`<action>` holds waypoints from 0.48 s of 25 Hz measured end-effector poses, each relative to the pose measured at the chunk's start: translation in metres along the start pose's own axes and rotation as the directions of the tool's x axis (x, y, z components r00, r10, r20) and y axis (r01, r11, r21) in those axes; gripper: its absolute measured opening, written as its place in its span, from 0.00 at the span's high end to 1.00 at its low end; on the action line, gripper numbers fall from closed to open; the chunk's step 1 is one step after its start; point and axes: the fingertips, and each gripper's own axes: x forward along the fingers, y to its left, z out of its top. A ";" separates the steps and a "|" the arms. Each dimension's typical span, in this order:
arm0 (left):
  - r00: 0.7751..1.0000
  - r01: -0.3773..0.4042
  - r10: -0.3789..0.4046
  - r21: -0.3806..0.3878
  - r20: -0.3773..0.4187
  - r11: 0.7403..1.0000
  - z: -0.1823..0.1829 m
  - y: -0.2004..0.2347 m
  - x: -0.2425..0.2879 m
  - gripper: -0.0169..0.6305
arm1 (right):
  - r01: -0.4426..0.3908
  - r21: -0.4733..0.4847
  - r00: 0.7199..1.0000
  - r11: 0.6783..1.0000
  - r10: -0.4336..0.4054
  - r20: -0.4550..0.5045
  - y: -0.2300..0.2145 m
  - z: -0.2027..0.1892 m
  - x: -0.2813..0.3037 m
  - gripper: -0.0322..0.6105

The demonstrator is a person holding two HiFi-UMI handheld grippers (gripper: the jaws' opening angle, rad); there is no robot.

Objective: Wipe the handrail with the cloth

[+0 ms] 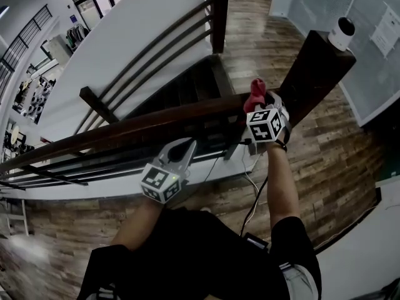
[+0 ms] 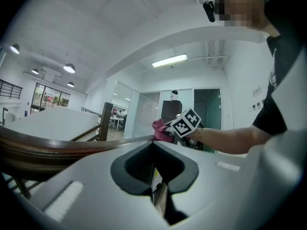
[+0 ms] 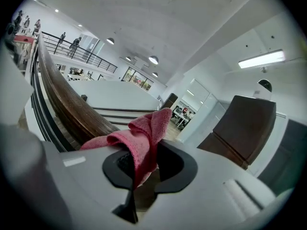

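A dark wooden handrail (image 1: 144,127) runs from the lower left up to a newel post at the right. A red cloth (image 1: 255,94) rests on its top close to that post. My right gripper (image 1: 261,103) is shut on the cloth, and in the right gripper view the cloth (image 3: 141,138) bunches out of the jaws beside the handrail (image 3: 62,99). My left gripper (image 1: 184,150) hangs just on the near side of the rail, further left, shut with nothing in it. In the left gripper view the handrail (image 2: 57,150) leads to the cloth (image 2: 160,128) and the right gripper's marker cube (image 2: 186,122).
The dark newel post (image 1: 315,67) carries a small white camera (image 1: 342,33). Beyond the rail, stairs drop away beside a white wall (image 1: 144,30) with lower rails (image 1: 156,49). A thin cable (image 1: 256,192) hangs by my right arm over the wood floor (image 1: 350,155).
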 end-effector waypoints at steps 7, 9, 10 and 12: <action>0.995 -0.084 0.087 -0.064 0.048 0.994 0.003 0.038 -0.053 0.97 | -0.083 0.205 0.968 0.975 0.029 0.251 0.049 0.033 -0.078 0.87; 0.992 -0.112 0.116 -0.069 0.057 0.991 0.005 0.054 -0.073 0.97 | -0.133 0.251 0.947 0.959 0.048 0.318 0.069 0.049 -0.096 0.87; 0.989 -0.125 0.130 -0.066 0.064 0.990 0.006 0.062 -0.083 0.97 | -0.163 0.269 0.934 0.949 0.061 0.351 0.079 0.057 -0.104 0.87; 0.984 -0.153 0.158 -0.055 0.087 0.987 0.012 0.076 -0.106 0.97 | -0.223 0.279 0.906 0.934 0.093 0.413 0.103 0.075 -0.119 0.87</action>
